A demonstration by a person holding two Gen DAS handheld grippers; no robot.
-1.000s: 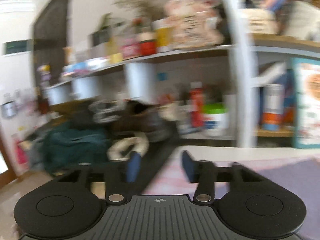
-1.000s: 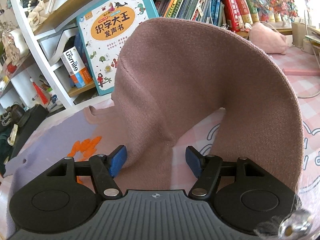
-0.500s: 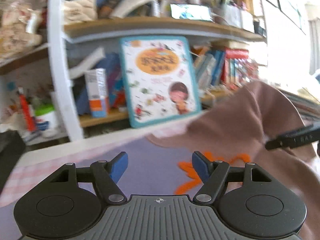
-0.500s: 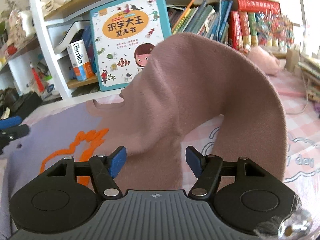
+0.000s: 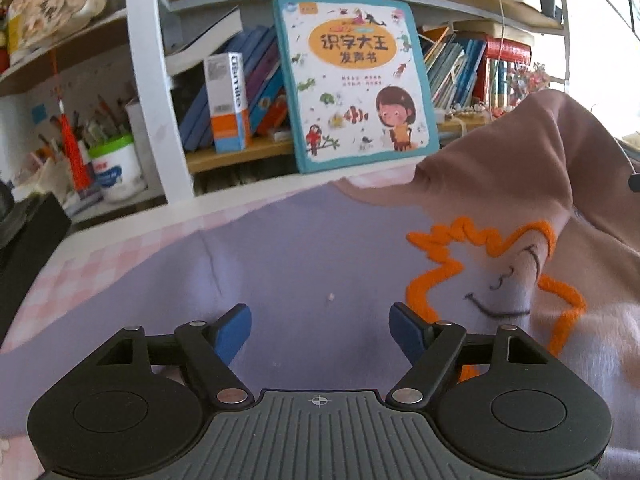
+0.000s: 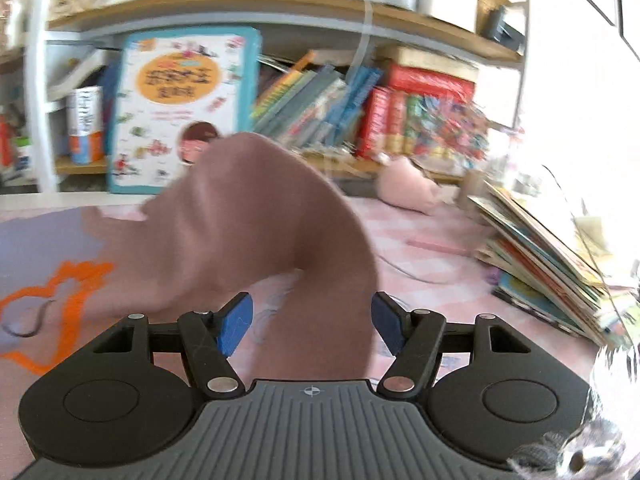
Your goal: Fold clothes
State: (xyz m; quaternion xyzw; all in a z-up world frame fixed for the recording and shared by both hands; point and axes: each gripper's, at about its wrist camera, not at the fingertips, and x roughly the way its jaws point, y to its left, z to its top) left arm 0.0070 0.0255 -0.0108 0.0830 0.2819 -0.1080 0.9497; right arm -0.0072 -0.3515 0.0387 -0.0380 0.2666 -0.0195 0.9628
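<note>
A lilac sweater (image 5: pixel 304 256) with an orange yarn lion outline (image 5: pixel 492 264) lies flat on the pink checked table; it also shows in the right wrist view (image 6: pixel 36 240). Its mauve sleeve (image 6: pixel 280 236) arches up off the table and runs down between my right gripper's blue pads; it also shows in the left wrist view (image 5: pixel 532 164). My right gripper (image 6: pixel 312 322) is open around the sleeve without pinching it. My left gripper (image 5: pixel 320 332) is open and empty, low over the lilac body.
A shelf unit stands behind the table with a large children's book (image 5: pixel 352 80), a white box (image 5: pixel 228 100) and a white jar (image 5: pixel 116 168). A stack of books (image 6: pixel 552 256) and a pink plush (image 6: pixel 412 188) lie at the table's right.
My left gripper has swung right from the dark pile at the side to over the sweater and opened wider. The sleeve arch has sunk lower while my right gripper turned right.
</note>
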